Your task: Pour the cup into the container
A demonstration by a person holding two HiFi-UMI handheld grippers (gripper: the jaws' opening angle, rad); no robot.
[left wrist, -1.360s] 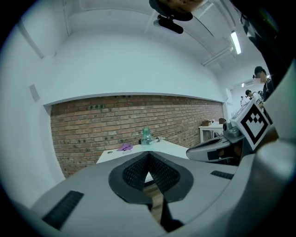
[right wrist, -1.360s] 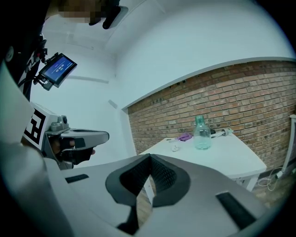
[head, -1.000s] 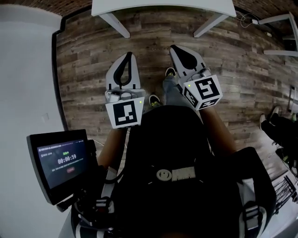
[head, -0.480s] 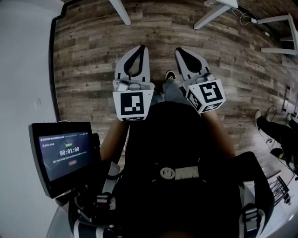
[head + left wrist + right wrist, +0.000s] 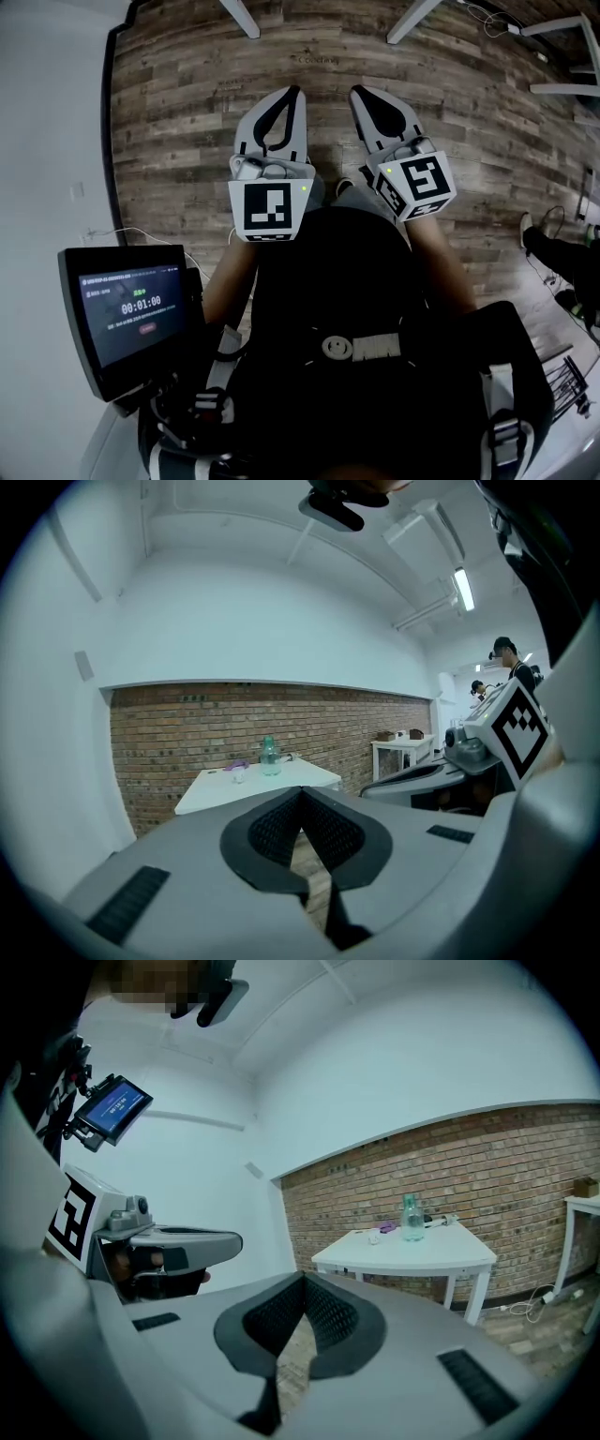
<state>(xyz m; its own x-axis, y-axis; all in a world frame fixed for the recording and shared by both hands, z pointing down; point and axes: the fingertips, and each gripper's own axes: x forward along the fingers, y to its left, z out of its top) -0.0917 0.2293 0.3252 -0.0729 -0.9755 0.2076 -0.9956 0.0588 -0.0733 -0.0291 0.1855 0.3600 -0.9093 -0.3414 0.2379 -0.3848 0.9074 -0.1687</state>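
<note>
Wood floor (image 5: 169, 112) has pushed the table (image 5: 412, 1251) top from my head view; left gripper (image 5: 300, 791) and right gripper (image 5: 302, 1279) pinched shut, empty, cup (image 5: 238, 774) far off

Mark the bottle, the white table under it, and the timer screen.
bottle (image 5: 411, 1221): right gripper view, on its clear body.
white table (image 5: 441, 1252): right gripper view, on bare tabletop near its front edge.
timer screen (image 5: 131, 314): head view, on the lit display.
</note>
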